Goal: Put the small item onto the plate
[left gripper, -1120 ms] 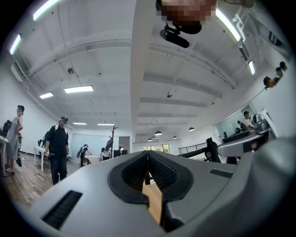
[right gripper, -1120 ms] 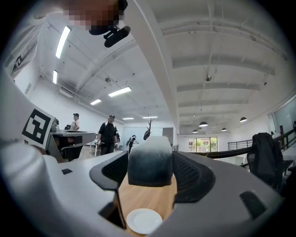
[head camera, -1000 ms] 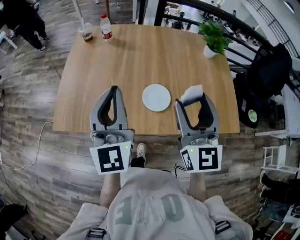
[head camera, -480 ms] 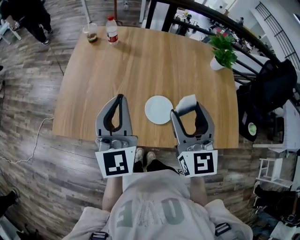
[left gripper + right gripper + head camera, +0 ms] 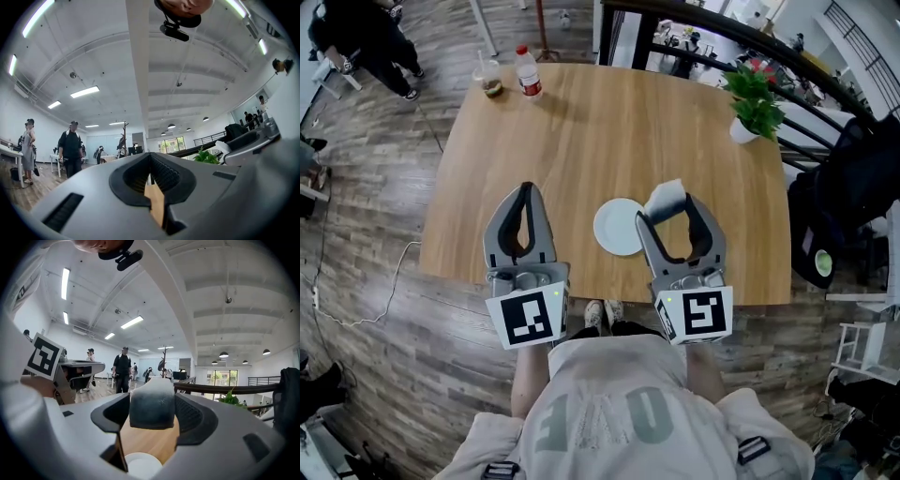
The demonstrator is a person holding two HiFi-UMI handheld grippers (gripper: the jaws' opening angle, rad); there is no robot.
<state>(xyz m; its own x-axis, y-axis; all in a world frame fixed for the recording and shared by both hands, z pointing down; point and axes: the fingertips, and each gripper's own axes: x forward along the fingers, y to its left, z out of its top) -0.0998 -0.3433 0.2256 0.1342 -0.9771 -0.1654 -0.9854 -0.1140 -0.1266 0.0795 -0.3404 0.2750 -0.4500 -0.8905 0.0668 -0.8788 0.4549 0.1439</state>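
1. My right claw is clamped on the item, a small pale block with a greyish side that fills the gap between the jaws in the right gripper view
2. The item hangs in the air over the table, just past the right rim of the plate, which is white, bare and lies near the table's near edge, about midway along it
3. My left claw has its jaws closed tip to tip on nothing; it hovers over the near edge to the left of the plate, apart from it
4. I judge this to be the carry step: the item is gripped but not yet over the plate
5. The next move calls for bringing the right claw left and a little back toward me until the item is above the plate's middle, then lowering it close and opening the jaws gently, so that the block doesn't tip or slide off the rim
6. The table is plain light wood; a bottle and a cup stand at its far left corner, a potted plant near the far right corner
7. Around it is grey plank floor, a dark railing runs beyond the far edge, and a person in dark clothes is off past the far left corner
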